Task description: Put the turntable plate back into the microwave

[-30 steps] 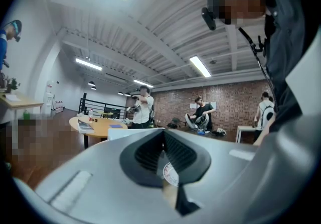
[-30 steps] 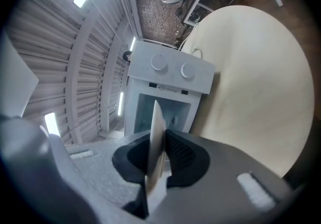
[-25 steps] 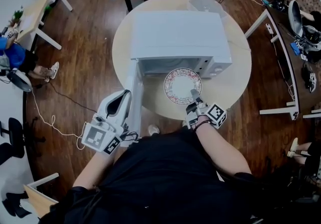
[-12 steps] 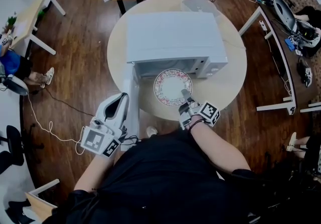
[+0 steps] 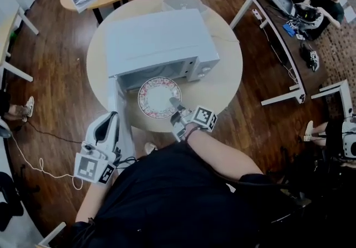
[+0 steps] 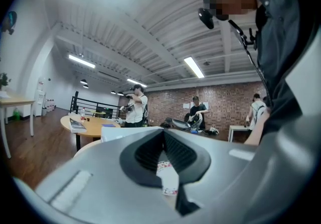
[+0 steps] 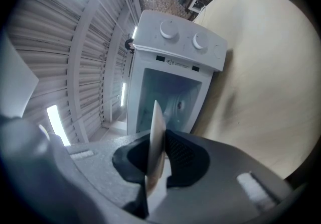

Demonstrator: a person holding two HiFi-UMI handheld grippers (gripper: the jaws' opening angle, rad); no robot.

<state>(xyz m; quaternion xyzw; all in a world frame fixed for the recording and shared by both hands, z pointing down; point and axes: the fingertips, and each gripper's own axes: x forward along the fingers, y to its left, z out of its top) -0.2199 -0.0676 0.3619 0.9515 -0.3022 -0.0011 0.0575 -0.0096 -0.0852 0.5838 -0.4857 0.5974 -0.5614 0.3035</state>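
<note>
Plate shifted left toward microwave cavity; right gripper nearly closed, clamped on its near rim.

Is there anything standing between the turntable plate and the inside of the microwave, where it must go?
Nothing visible does. The right gripper holds the plate by its rim just in front of the microwave, whose door is swung open to the side. The cavity lies straight behind the plate with no object seen in it.
</note>
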